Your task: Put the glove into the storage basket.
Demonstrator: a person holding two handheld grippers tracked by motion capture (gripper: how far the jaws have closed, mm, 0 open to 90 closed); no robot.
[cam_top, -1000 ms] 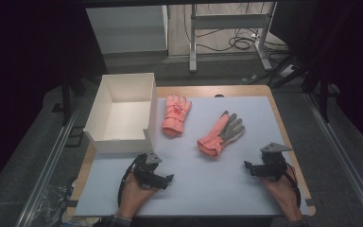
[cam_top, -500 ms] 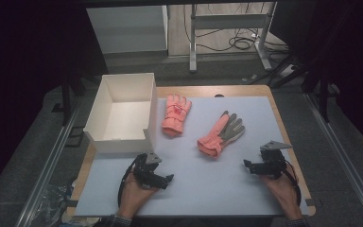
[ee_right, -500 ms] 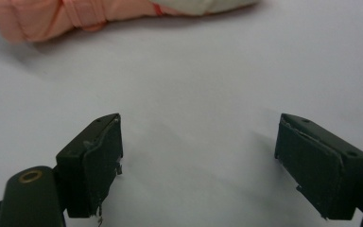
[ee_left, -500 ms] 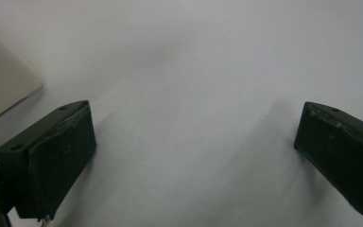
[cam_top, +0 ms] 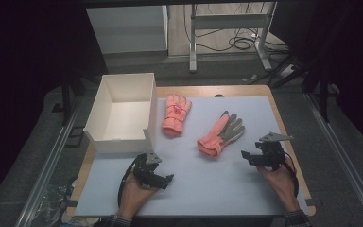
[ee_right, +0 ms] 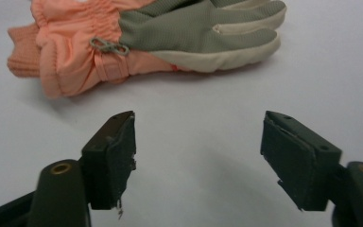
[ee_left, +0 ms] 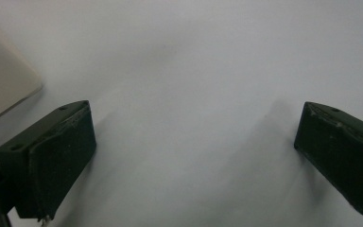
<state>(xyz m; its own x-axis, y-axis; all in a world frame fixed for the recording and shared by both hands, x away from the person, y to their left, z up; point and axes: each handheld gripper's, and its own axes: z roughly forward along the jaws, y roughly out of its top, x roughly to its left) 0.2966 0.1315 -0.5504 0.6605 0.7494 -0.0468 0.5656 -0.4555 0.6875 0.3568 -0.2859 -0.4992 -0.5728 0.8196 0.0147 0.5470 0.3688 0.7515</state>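
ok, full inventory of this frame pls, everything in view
gloves: 2, salmon-orange. One palm down just right of the box; one palm up showing a grey palm, mid-mat, lying ahead of the right gripper's open jaws.
box: 1, white, open-topped, nothing visible inside, far-left part of the table, overhanging the mat's left edge.
mat: 1, pale grey, covers most of the tabletop.
table: 1, wood, rim showing around the mat.
metal frame: 1, grey, on the floor behind the table.
cables: a bundle, black, on the floor by the frame.
left gripper: 1, black, near-left of the mat, jaws open, holding nothing.
right gripper: 1, black, near-right, jaws open, holding nothing.
hands: 2, one gripping each gripper, at the near edge.
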